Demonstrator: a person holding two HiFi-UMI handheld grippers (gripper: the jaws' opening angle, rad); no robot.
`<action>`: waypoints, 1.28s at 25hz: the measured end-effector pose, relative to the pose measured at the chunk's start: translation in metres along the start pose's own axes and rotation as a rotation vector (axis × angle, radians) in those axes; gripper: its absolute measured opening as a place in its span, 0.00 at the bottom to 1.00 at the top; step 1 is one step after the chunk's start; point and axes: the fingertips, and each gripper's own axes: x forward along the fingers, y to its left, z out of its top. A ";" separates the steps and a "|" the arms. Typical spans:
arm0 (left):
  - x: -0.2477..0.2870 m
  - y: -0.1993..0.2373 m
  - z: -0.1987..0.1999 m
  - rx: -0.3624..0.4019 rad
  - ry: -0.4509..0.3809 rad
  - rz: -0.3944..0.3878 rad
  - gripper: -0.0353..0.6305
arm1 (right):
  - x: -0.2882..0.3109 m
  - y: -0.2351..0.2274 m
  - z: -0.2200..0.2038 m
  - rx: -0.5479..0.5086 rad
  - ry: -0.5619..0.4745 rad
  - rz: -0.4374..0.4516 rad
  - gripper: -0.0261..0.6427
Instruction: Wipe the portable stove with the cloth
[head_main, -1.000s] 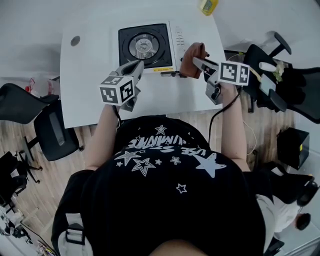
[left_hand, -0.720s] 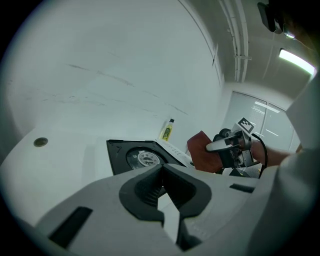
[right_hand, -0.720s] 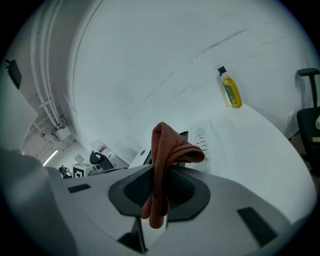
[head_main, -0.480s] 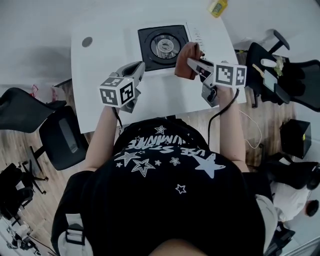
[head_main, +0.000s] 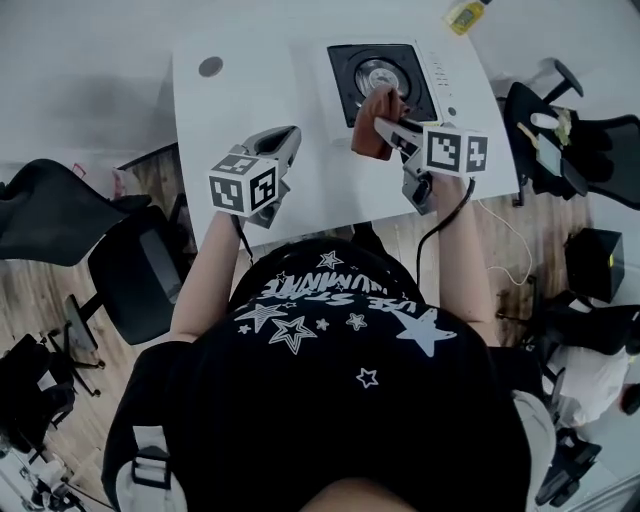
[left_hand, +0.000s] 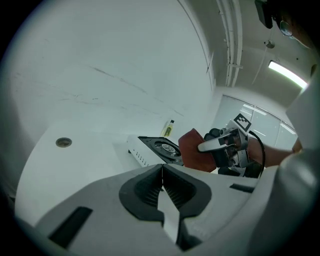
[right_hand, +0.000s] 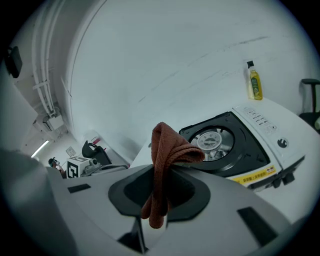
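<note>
The left gripper (left_hand: 161, 172) is raised on the left, its fingers (left_hand: 138, 195) pressed together with nothing between them. The right gripper (right_hand: 157, 197), slightly farther, has its fingers (right_hand: 191, 195) clamped on the cloth (right_hand: 165, 145). Both forearms reach forward.

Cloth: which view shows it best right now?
Right gripper view: the cloth hangs folded, close up, clamped in the right gripper. Head view shows a small brown wad by the stove; left gripper view shows it distant, partly behind that gripper.
</note>
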 end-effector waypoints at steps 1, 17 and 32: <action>-0.006 0.004 -0.002 0.007 0.004 -0.010 0.07 | 0.004 0.006 -0.004 0.005 -0.002 -0.011 0.14; -0.089 0.009 -0.054 0.001 0.051 -0.161 0.07 | 0.010 0.083 -0.093 0.070 -0.086 -0.192 0.14; -0.094 -0.036 -0.079 0.006 0.080 -0.206 0.07 | -0.018 0.093 -0.152 0.091 -0.072 -0.211 0.14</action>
